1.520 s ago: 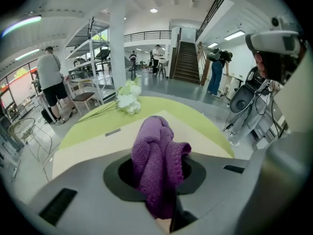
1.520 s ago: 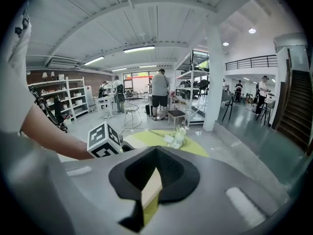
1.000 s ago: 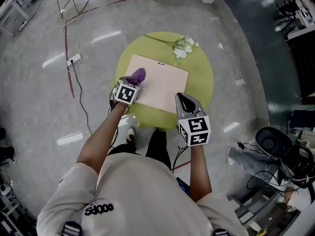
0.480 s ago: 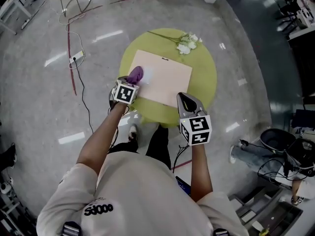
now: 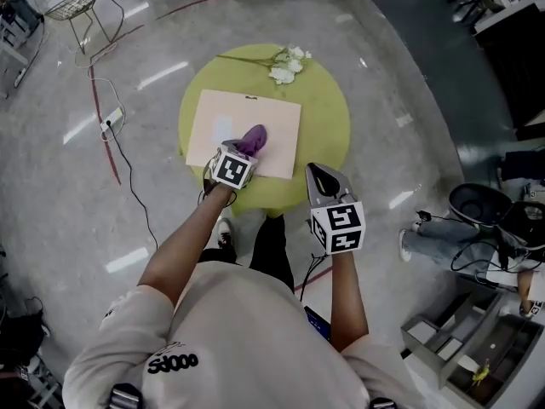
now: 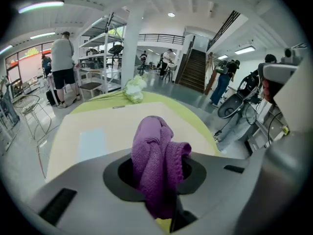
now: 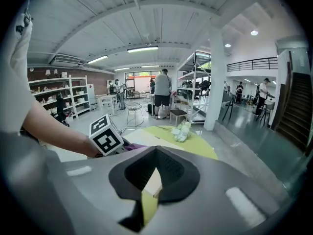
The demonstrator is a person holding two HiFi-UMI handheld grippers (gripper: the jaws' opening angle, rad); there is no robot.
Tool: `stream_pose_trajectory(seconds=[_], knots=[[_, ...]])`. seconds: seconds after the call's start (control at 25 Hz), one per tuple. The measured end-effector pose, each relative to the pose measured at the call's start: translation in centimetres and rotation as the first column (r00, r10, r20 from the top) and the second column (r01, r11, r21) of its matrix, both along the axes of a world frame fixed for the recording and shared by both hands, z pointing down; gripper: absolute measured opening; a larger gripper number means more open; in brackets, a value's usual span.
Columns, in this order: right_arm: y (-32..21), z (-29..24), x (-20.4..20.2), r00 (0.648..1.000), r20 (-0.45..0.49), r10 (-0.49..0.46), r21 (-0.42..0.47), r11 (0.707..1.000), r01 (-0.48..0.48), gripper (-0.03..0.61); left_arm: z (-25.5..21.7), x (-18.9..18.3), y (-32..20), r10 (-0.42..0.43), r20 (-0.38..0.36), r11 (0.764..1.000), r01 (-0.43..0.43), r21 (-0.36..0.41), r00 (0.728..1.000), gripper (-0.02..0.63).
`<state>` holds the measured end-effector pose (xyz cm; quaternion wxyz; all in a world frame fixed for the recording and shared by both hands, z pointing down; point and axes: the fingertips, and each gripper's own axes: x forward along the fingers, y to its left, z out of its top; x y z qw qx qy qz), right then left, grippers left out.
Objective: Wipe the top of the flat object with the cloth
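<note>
Over the board point(image 5: 274, 116) — outstretched left tongs point(image 5: 245, 153) with cloth point(image 5: 254, 138)

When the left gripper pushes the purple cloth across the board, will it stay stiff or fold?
Probably floppy: the purple cloth bunches in loose folds in the left gripper, so it would likely bend and drag. Its knitted surface suggests some grip on the board rather than free sliding.

The left hand-held gripper point(image 5: 244, 152), arm extended forward, clamps the cloth point(image 5: 254, 138). The right hand-held gripper point(image 5: 317, 174) hovers, jaws together, empty.
</note>
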<state>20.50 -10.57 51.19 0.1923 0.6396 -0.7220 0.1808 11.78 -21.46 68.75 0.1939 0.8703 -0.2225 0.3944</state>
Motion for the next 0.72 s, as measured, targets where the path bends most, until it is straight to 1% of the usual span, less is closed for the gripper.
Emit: stream_pose_trajectory(seconds=[0.16, 0.32, 0.4, 0.52, 0.6, 0.72], knots=[[1.5, 0.7, 2.2, 0.998, -0.006, 0.058, -0.013, 0.998, -0.058, 0.009, 0.0, 4.0, 2.9, 0.106, -0.013, 0.994, -0.106, -0.012, 0.994, 0.094], [3.3, 1.1, 3.5, 0.994, -0.009, 0.109, -0.026, 0.994, -0.109, 0.009, 0.0, 6.5, 5.9, 0.196, -0.024, 0.980, -0.196, -0.024, 0.980, 0.094], [4.1, 1.3, 3.9, 0.992, -0.011, 0.129, -0.031, 0.991, -0.130, 0.009, -0.1, 7.3, 7.5, 0.248, -0.029, 0.968, -0.249, -0.022, 0.968, 0.094], [4.9, 1.5, 4.1, 0.989, -0.015, 0.149, -0.038, 0.988, -0.150, 0.009, 0.2, 8.1, 10.1, 0.328, -0.033, 0.944, -0.328, -0.023, 0.944, 0.094], [5.0, 1.5, 4.0, 0.988, -0.017, 0.153, -0.039, 0.987, -0.154, 0.009, 0.5, 8.2, 11.2, 0.354, -0.033, 0.934, -0.355, -0.029, 0.935, 0.094], [4.7, 1.6, 3.6, 0.989, -0.019, 0.147, -0.036, 0.988, -0.148, 0.009, 0.7, 7.9, 11.8, 0.368, -0.031, 0.929, -0.369, -0.027, 0.929, 0.094]])
